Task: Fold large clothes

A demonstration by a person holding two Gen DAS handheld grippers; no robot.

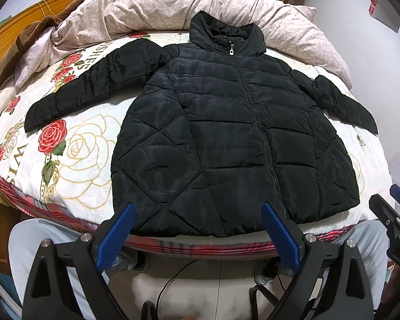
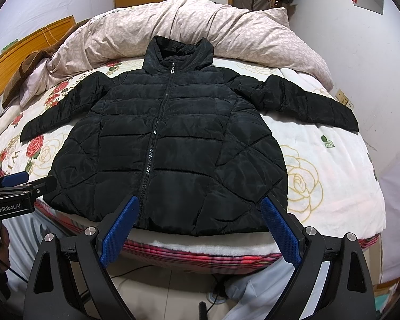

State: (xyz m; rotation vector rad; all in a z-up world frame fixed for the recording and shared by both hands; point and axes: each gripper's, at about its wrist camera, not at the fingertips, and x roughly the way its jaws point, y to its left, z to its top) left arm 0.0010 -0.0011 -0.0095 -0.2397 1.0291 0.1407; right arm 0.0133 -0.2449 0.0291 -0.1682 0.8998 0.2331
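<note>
Black jacket [image 1: 226,133] lying flat and zipped on the bed [image 1: 74,144], front up, sleeves spread toward the left and right edges, hem at the near edge, collar toward the far quilt [image 1: 173,8]. Left gripper [image 1: 198,234] and right gripper [image 2: 200,229], both released and holding nothing, hover above the near edge by the hem.

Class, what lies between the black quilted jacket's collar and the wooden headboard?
A rumpled beige leaf-print duvet lies between black quilted jacket and wooden headboard, seen in both views.

Both wrist cams face bed [image 1: 74,133] from foot, sharing jacket [image 1: 226,138].
</note>
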